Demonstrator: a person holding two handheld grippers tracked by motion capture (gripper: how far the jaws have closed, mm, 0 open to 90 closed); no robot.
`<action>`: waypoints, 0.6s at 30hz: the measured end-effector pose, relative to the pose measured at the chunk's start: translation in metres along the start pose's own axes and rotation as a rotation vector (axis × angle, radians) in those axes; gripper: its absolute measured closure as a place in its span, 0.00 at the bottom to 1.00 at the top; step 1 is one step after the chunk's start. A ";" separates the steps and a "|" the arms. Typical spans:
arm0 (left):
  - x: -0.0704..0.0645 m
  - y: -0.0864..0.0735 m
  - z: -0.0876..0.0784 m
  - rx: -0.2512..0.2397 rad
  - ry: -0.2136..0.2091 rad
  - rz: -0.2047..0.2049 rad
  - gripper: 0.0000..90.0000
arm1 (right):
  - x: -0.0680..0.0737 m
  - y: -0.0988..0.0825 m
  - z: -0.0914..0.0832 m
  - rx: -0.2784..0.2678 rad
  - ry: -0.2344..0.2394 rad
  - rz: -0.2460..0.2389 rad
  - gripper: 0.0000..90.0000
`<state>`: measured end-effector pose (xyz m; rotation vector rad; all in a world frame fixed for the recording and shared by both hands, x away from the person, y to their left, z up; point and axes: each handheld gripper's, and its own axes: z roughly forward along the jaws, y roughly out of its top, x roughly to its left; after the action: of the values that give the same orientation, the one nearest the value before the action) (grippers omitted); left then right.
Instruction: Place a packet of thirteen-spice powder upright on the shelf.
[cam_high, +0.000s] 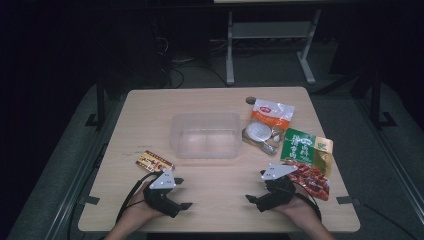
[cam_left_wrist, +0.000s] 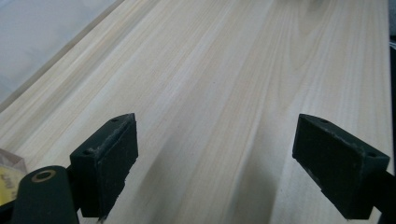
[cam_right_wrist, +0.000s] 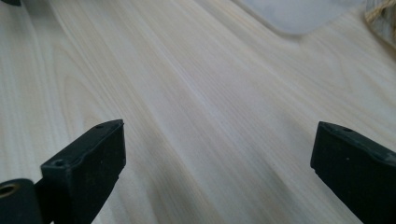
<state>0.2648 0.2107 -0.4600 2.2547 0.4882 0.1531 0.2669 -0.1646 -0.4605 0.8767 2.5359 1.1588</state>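
My left gripper (cam_high: 182, 193) rests low over the front left of the wooden table (cam_high: 210, 200), jaws wide apart and empty; in the left gripper view (cam_left_wrist: 215, 158) only bare wood lies between its pads. The right gripper (cam_high: 255, 186) sits at the front right, also open and empty, and the right gripper view (cam_right_wrist: 217, 168) shows plain wood between its jaws. A clear plastic tub (cam_high: 205, 135) stands empty in the table's middle. A small yellow-red snack packet (cam_high: 154, 161) lies just behind the left gripper.
At the right lie a white-orange bag (cam_high: 267, 125), a green bag (cam_high: 305, 149) and a red-contents bag (cam_high: 312, 179) beside the right gripper. A metal stand (cam_high: 270, 45) rises on the floor behind the table. The tub's corner (cam_right_wrist: 299, 14) shows ahead of the right gripper.
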 end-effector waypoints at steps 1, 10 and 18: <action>0.001 -0.001 0.000 0.000 -0.005 -0.003 0.15 | -0.001 0.000 -0.001 -0.006 0.004 0.008 0.04; -0.002 0.004 -0.012 -0.017 -0.002 -0.015 0.21 | -0.004 -0.002 -0.007 -0.015 -0.001 0.029 0.05; 0.014 0.007 -0.035 -0.026 0.036 -0.064 0.44 | -0.001 0.000 -0.004 -0.003 0.008 0.015 0.06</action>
<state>0.2703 0.2368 -0.4319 2.2114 0.5736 0.1668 0.2661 -0.1681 -0.4579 0.8935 2.5375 1.1733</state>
